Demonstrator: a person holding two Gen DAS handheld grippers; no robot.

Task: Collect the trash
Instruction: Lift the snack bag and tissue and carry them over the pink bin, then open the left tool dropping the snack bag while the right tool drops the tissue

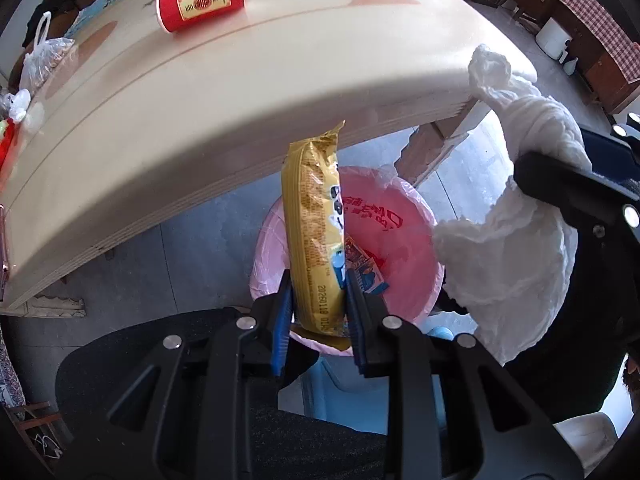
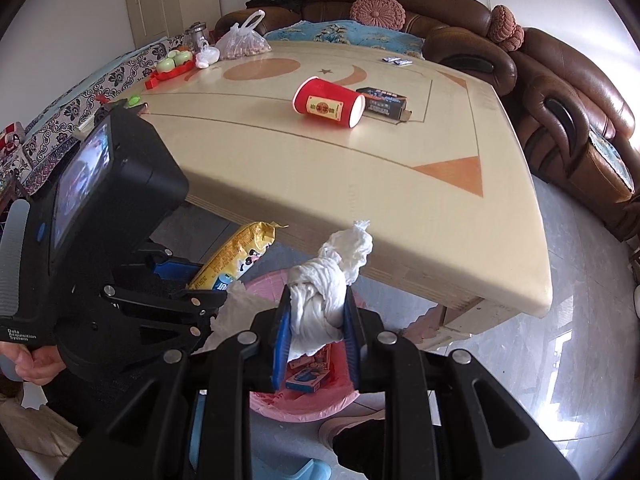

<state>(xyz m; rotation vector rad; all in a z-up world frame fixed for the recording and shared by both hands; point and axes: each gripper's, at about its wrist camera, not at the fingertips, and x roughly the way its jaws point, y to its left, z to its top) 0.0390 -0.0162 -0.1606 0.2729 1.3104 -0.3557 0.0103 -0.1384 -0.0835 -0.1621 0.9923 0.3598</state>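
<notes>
Both grippers loaded over the pink-lined bin beside the table.

The left gripper point(image 1: 318, 300) pinches one yellow snack packet point(image 1: 314, 232) near its lower end; the packet's long axis runs in line with the fingers, its crimped free end pointing away from the gripper toward the table edge point(image 1: 224, 184). The right gripper point(image 2: 318, 320) pinches one wad of white tissue point(image 2: 324, 292), twisted end pointing outward along the fingers. Both items hang above the bin point(image 1: 400, 240), which holds at least one small printed box point(image 2: 308, 378). On the table lie one red paper cup point(image 2: 328, 104), on its side, and one dark carton point(image 2: 384, 104) just behind it.
</notes>
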